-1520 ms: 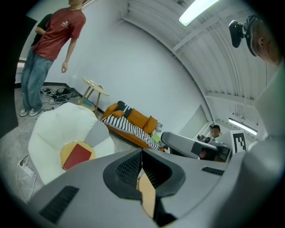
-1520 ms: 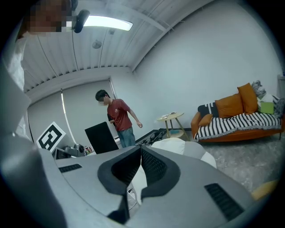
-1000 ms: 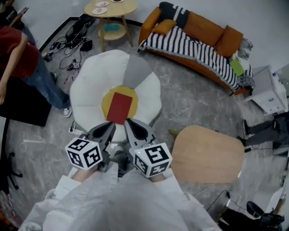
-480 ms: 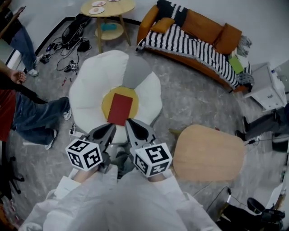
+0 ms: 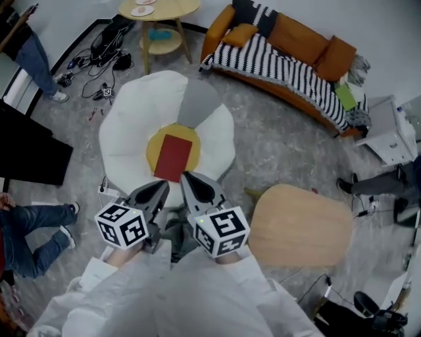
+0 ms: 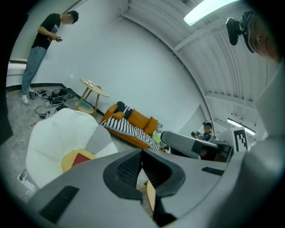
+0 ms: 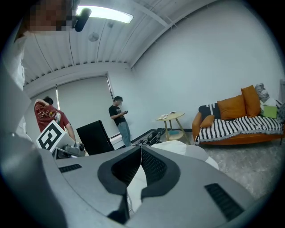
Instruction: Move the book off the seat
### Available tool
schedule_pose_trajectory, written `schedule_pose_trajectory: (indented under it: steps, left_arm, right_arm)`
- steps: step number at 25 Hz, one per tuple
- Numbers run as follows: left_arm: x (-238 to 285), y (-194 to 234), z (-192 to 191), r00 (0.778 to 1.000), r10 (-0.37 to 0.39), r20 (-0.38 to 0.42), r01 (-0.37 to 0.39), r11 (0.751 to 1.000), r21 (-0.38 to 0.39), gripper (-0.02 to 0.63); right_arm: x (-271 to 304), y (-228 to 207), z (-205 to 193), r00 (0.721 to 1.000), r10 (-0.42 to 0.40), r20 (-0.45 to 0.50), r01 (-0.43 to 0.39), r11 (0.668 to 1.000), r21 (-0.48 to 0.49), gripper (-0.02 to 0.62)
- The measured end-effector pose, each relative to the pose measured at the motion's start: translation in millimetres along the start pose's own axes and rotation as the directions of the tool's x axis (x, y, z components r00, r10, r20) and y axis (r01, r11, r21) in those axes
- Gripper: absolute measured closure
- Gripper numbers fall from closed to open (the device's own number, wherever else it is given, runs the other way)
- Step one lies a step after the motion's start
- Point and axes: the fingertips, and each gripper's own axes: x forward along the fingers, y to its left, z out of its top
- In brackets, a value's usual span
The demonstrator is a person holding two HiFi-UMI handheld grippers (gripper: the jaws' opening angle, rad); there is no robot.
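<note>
You are holding the left gripper and right gripper side by side, aimed at the seat, probably staging the approach. Both have their jaws pressed together, with nothing between them. One red book is lying flat on the seat's yellow centre — one seat, two grippers.

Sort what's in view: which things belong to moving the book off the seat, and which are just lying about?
Job: red book, white seat, left gripper, right gripper.
Lying about: orange sofa, round side table, cables, wooden tabletop.
</note>
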Motion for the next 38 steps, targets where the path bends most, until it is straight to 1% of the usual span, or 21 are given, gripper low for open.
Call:
schedule_pose_trajectory:
  steps: [5,9,16,23,27,31,36,38]
  left_arm:
    - [7.8,0.2,2.5,1.0,0.014,0.011,-0.014,1.0,-0.007,0.6]
    - [13.9,-1.2,1.8,1.0,0.02,0.015,-0.02,1.0,-0.013,0.598]
    - [25.4,-6.2,4.8,0.999,0.033,0.034,-0.031,0.999,-0.04,0.599]
    - [40.3,7.0,-6.6,0.998,0.044,0.033,-0.041,0.995,-0.09,0.598]
    - [48.8,26.1,-14.5,0.997,0.069,0.03,-0.065,0.991,-0.115,0.598]
    - [61.1,48.0,-20.4,0.995,0.091,0.036,-0.085,0.986,-0.142,0.598]
    - [81.7,83.2,-42.6,0.996,0.077,0.046,-0.065,0.974,-0.216,0.598]
    - [90.0,102.0,-54.2,0.995,0.093,0.041,-0.08,0.969,-0.235,0.598]
  right_arm:
    - [1.9,-3.1,1.5,1.0,0.029,-0.008,-0.029,1.0,-0.002,0.583]
    - [-1.6,-9.5,0.5,0.999,0.033,-0.011,-0.033,0.999,-0.005,0.583]
    - [-7.7,-28.9,6.4,0.999,0.041,-0.019,-0.041,0.999,-0.007,0.583]
    - [11.9,-42.8,-2.3,0.998,0.056,-0.042,-0.056,0.998,-0.007,0.583]
    - [26.3,-47.4,-21.6,0.994,0.075,-0.078,-0.074,0.997,0.018,0.583]
    - [42.9,-59.3,-42.6,0.991,0.076,-0.114,-0.072,0.997,0.037,0.583]
    - [67.8,-82.7,-71.6,0.988,0.08,-0.129,-0.072,0.995,0.062,0.583]
    - [79.6,-92.8,-84.5,0.988,0.072,-0.139,-0.063,0.996,0.067,0.583]
